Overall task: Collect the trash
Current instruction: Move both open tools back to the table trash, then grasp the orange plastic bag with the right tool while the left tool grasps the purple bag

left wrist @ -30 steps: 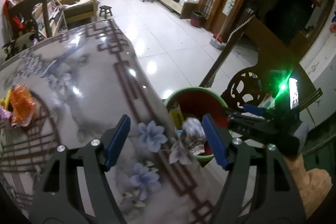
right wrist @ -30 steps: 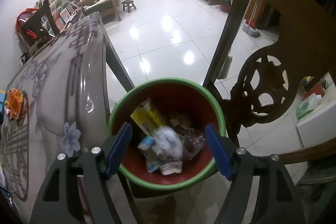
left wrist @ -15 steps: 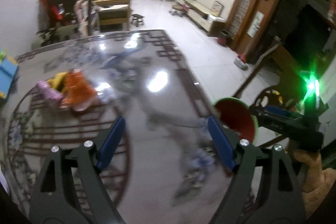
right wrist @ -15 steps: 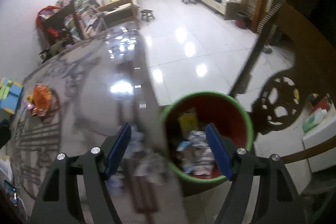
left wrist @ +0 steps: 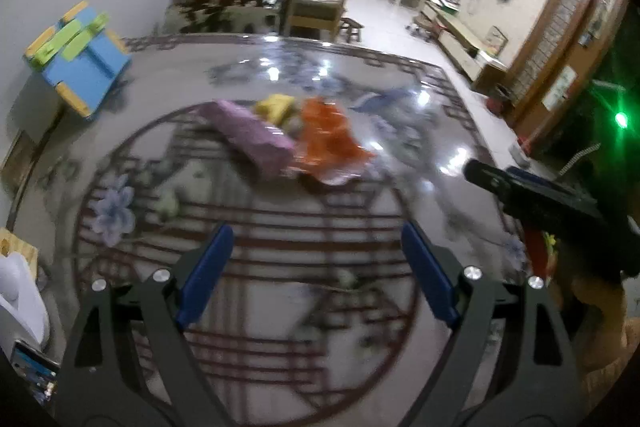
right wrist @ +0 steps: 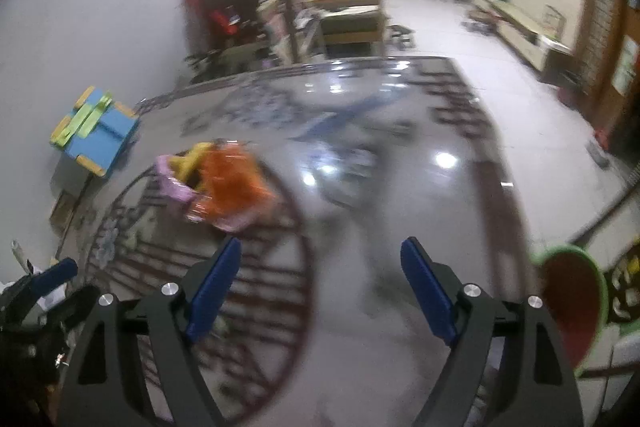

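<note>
A pile of trash lies mid-table: an orange wrapper, a purple wrapper and a yellow piece. The orange wrapper also shows in the right wrist view. My left gripper is open and empty, above the table short of the pile. My right gripper is open and empty, to the right of the pile; its body shows in the left wrist view. The red bin with a green rim stands off the table's right edge.
The glossy patterned table fills both views. A blue and yellow toy table stands by the wall at left. A white object and a phone sit at the table's left edge. A dark chair back is beside the bin.
Both grippers have swung left, away from the bin and toward the trash pile on the table. The pile is now nearer and more central. Both stay open and empty.
</note>
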Tool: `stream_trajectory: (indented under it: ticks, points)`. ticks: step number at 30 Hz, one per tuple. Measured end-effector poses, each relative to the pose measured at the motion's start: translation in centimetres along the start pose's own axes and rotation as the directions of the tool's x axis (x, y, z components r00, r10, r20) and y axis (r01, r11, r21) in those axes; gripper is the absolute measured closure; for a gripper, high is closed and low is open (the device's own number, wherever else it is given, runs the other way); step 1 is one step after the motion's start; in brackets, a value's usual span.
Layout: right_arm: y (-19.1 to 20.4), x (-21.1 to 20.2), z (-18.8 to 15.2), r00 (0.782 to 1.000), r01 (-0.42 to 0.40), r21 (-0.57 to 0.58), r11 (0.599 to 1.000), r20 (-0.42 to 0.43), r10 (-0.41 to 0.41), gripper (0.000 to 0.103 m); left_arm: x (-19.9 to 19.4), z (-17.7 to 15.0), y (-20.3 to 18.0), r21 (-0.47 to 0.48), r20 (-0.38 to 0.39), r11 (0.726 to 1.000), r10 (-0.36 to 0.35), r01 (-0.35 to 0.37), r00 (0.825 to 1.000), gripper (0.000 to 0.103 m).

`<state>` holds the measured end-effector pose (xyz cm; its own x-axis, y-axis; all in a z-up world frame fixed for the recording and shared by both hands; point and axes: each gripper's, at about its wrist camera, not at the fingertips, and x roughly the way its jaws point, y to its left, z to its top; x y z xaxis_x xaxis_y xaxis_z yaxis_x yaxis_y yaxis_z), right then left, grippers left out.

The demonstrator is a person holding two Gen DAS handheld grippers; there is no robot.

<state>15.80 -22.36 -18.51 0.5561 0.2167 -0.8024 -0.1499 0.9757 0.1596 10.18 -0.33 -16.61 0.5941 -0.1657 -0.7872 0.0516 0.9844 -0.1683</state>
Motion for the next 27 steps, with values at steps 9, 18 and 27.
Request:
stream_trajectory:
  ticks: [9,18,27]
  points:
    - [5.6,10.2,5.0,0.992,-0.081,-0.043,0.996,-0.099,0.077,0.024,3.2,1.6,6.7,-0.122,-0.014,0.992,0.032,-0.033,0.999,0.019]
    - [6.5,15.5,5.8,0.978,-0.121,-0.071,0.990,-0.182,0.106,0.048,7.1,3.6,8.4,-0.206,-0.020,0.978,0.018,-0.021,1.000,0.019]
    - [3.6,10.3,3.6,0.989,-0.107,-0.051,0.993,-0.104,0.101,0.054,12.3,6.9,6.3,-0.197,-0.031,0.980,-0.027,0.020,0.999,0.019]
